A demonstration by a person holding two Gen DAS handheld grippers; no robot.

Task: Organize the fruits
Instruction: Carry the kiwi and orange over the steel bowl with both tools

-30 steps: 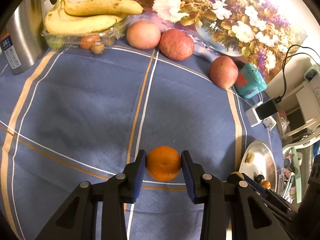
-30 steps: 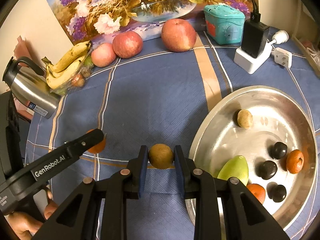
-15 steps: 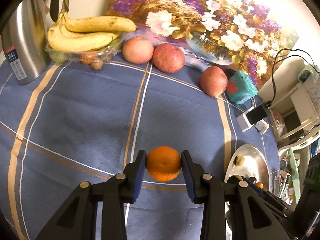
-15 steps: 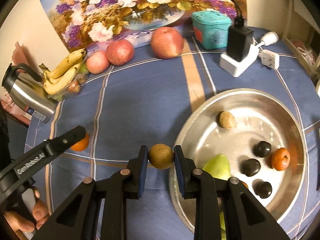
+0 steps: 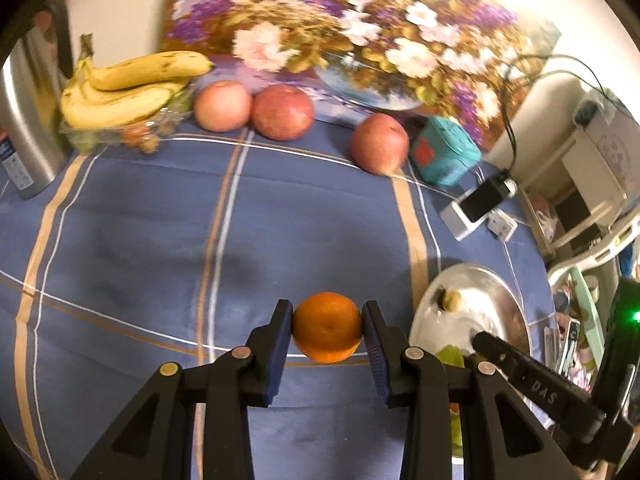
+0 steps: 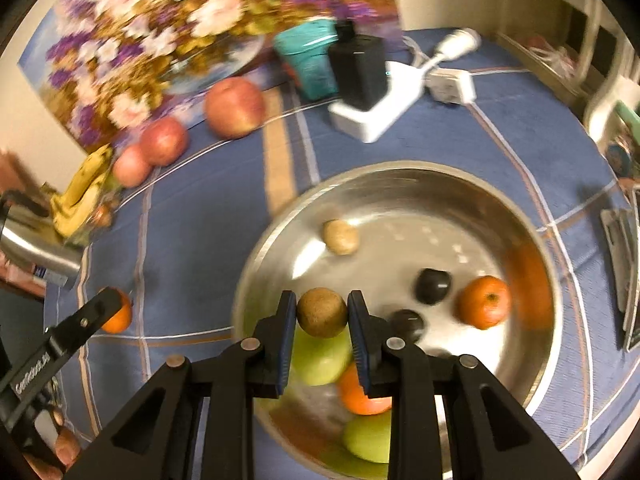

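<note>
While the left claw (image 5: 327, 326) clamps an orange (image 5: 327, 327), the right claw (image 6: 322, 318) — inside the bowl's rim (image 6: 400, 170) — pinches a brown fruit (image 6: 322, 312).

Wrist views facing forward, sharing tray (image 5: 508, 300), apples (image 6: 234, 106)

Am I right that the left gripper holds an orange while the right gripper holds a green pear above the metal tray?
Not quite: the right gripper holds a small round brown fruit, as the right wrist view shows. The green fruit lies in the metal tray beneath. The left gripper does hold an orange.
</note>
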